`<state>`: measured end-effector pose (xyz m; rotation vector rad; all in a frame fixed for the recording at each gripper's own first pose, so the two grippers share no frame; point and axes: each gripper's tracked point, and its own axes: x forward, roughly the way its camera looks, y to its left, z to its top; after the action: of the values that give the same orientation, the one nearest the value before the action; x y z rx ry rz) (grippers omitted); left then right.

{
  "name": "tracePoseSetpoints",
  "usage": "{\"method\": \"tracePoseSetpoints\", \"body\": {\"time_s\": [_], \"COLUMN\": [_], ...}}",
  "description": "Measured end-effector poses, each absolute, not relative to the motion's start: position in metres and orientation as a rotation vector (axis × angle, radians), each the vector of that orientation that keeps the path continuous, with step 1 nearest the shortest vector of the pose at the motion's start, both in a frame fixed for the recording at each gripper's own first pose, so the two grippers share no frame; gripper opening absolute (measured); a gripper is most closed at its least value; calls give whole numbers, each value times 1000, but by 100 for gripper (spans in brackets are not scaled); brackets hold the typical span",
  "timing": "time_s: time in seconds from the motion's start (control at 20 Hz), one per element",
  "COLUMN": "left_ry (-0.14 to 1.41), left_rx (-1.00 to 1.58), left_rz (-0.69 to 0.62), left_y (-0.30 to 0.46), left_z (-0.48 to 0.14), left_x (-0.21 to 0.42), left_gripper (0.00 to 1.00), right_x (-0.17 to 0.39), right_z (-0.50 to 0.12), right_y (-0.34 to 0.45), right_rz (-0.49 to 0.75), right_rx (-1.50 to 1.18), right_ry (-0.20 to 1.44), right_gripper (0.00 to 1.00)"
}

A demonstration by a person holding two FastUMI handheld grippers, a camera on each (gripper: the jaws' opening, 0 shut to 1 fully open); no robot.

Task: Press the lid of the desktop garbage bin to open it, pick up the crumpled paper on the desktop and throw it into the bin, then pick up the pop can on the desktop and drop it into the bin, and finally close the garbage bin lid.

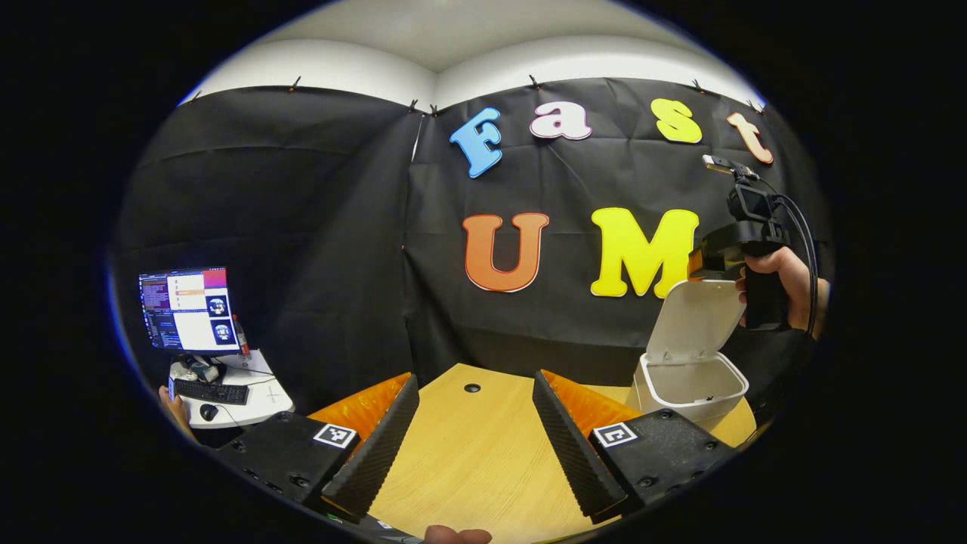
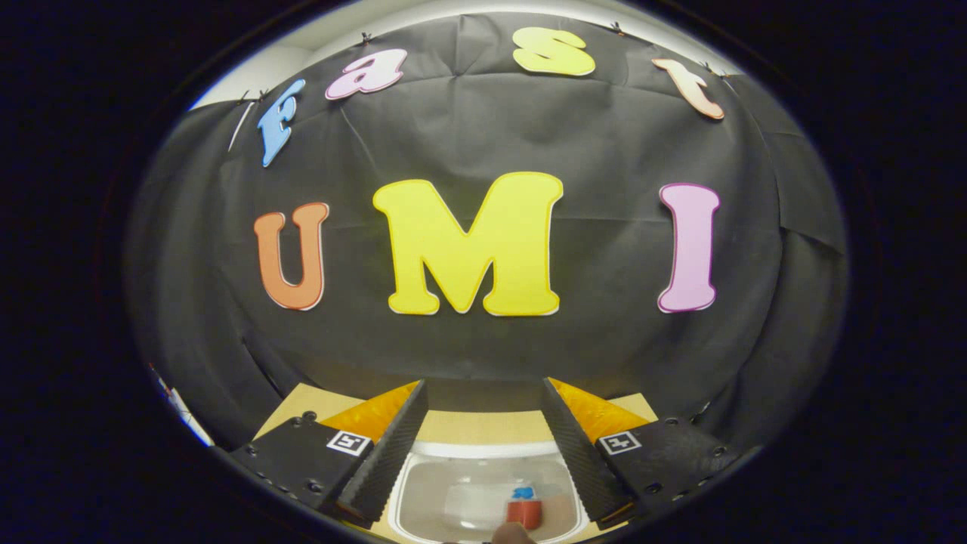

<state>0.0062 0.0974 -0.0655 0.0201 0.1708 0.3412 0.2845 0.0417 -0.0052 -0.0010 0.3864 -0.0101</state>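
Black cloth lines the booth walls behind your work area, with a pale ceiling above. Your wooden counter (image 1: 483, 446) runs from the near edge to the cloth, with a small round hole (image 1: 472, 387) near its far edge.

In the left gripper view, the white garbage bin (image 1: 687, 387) stands at the far right of the counter. Its lid (image 1: 695, 317) is raised and leans back toward the cloth, so the bin is open. At far left, off the counter, a small white side table (image 1: 253, 397) carries a lit monitor (image 1: 189, 308), a keyboard (image 1: 210, 391) and a mouse (image 1: 208, 412).

Your left hand-held gripper (image 1: 474, 431) is low over the bare middle of the counter, its fingers set wide apart with nothing between them. Your right hand (image 1: 778, 279) holds the right hand-held gripper above and just right of the raised lid.

In the right gripper view, the right hand-held gripper (image 2: 483, 446) sits directly above the open garbage bin (image 2: 487, 502), looking down into it. Its fingers are spread apart and grip nothing. The pop can (image 2: 523, 508), red with a blue patch, appears inside the bin; the picture is blurred there. A pale shape beside the can may be the crumpled paper, but you cannot tell.
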Motion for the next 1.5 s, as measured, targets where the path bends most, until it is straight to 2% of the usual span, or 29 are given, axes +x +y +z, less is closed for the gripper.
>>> {"method": "tracePoseSetpoints", "body": {"time_s": [0.4, 0.6, 0.95, 1.0, 1.05, 1.2, 1.5], "left_ry": [157, 155, 164, 164, 165, 168, 173], "left_rx": [14, 12, 9, 10, 9, 6, 0], "left_rz": [270, 250, 238, 239, 240, 242, 243], "left_y": [92, 92, 94, 94, 96, 97, 100], "left_z": [-69, -72, -77, -76, -76, -78, -81], "left_x": [0, -8, -17, -17, -19, -19, -20], "left_gripper": [98, 98, 98, 100, 98, 100, 98], "right_x": [227, 210, 196, 194, 192, 191, 190], "right_z": [-66, -89, -114, -118, -121, -127, -137], "right_y": [17, 17, 13, 12, 12, 12, 11], "right_rz": [-53, -25, -37, -39, -42, -46, -47], "right_rx": [-18, -22, -25, -25, -24, -24, -25], "right_ry": [495, 521, 557, 564, 569, 577, 597], "right_gripper": [96, 95, 96, 96, 96, 96, 96]}}
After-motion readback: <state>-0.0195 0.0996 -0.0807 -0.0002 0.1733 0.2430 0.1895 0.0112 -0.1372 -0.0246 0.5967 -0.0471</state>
